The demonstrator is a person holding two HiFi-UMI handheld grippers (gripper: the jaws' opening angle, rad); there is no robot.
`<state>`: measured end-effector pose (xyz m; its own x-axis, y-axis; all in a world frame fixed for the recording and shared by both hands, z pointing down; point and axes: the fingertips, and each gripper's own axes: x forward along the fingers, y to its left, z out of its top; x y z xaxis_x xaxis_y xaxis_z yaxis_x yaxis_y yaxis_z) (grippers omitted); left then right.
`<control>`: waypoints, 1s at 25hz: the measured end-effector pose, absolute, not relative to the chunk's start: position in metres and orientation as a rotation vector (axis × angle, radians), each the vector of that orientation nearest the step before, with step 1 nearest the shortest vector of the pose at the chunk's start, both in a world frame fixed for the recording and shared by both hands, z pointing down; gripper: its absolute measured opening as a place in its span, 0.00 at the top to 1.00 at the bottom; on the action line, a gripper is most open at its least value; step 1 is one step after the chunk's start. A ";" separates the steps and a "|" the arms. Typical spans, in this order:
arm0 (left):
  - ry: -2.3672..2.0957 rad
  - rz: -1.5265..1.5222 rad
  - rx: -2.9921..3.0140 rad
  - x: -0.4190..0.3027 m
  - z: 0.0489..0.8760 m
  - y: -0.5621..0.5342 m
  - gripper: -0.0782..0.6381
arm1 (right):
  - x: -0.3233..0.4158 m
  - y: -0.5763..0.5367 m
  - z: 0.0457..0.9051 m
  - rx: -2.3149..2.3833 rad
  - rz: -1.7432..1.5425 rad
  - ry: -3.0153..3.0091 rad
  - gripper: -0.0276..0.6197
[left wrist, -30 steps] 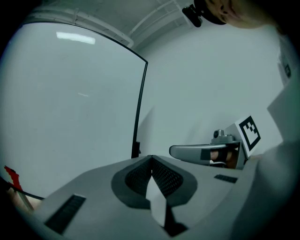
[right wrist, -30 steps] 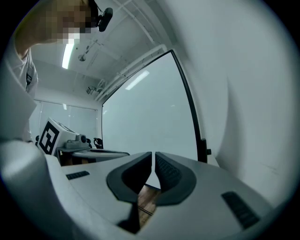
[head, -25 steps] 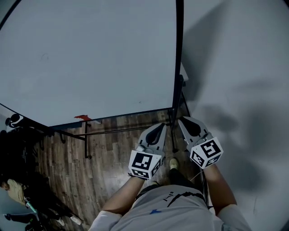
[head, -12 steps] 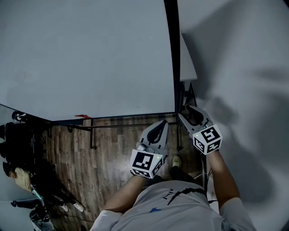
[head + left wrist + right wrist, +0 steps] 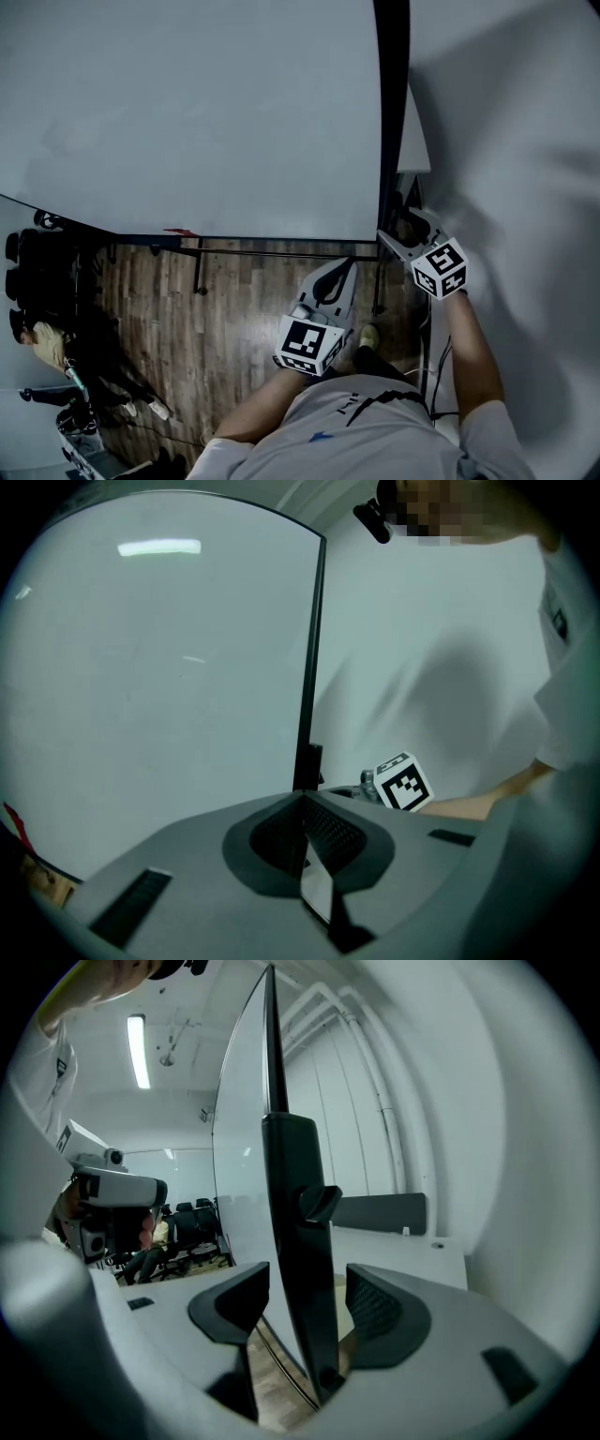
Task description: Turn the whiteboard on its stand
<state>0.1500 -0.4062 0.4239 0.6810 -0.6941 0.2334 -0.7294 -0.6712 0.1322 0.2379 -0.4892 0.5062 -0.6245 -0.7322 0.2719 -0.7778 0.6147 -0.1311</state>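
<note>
The big whiteboard (image 5: 206, 112) fills the upper head view, its black side frame (image 5: 389, 122) running down to the stand. My right gripper (image 5: 405, 230) is at the frame's lower end. In the right gripper view its jaws are opening around the black post (image 5: 300, 1241), with gaps on both sides, so the right gripper (image 5: 305, 1302) grips nothing. My left gripper (image 5: 339, 272) hangs lower, under the board's bottom edge, with nothing in it. In the left gripper view the left gripper (image 5: 300, 808) is shut, facing the board (image 5: 159, 667) and its edge (image 5: 312, 667).
The stand's crossbar (image 5: 281, 253) runs over a wooden floor (image 5: 244, 300). Black office chairs (image 5: 42, 281) and a seated person (image 5: 37, 342) are at the left. A white wall (image 5: 506, 141) stands close on the right, with a white ledge (image 5: 412, 141) behind the frame.
My right gripper has moved up and forward to the board's side frame and gone from shut to open. The left gripper has stayed shut and dropped back slightly.
</note>
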 end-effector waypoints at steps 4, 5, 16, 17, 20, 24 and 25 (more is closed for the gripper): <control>-1.180 0.256 2.662 0.144 0.427 -0.408 0.88 | 0.232 -0.498 0.511 1.143 0.321 -2.679 0.58; -1.187 0.260 2.658 0.143 0.428 -0.407 0.88 | 0.230 -0.499 0.512 1.117 0.312 -2.684 0.58; -1.245 0.292 2.622 0.121 0.429 -0.402 0.88 | 0.225 -0.502 0.511 0.991 0.274 -2.729 0.67; -1.246 0.292 2.623 0.119 0.429 -0.401 0.88 | 0.225 -0.503 0.510 1.004 0.273 -2.728 0.67; -1.253 0.293 2.615 0.110 0.429 -0.395 0.88 | 0.225 -0.502 0.506 1.027 0.277 -2.720 0.66; -1.266 0.298 2.594 0.092 0.432 -0.381 0.88 | 0.222 -0.495 0.506 1.051 0.296 -2.712 0.66; -1.269 0.298 2.593 0.087 0.434 -0.375 0.88 | 0.222 -0.492 0.508 1.057 0.300 -2.711 0.66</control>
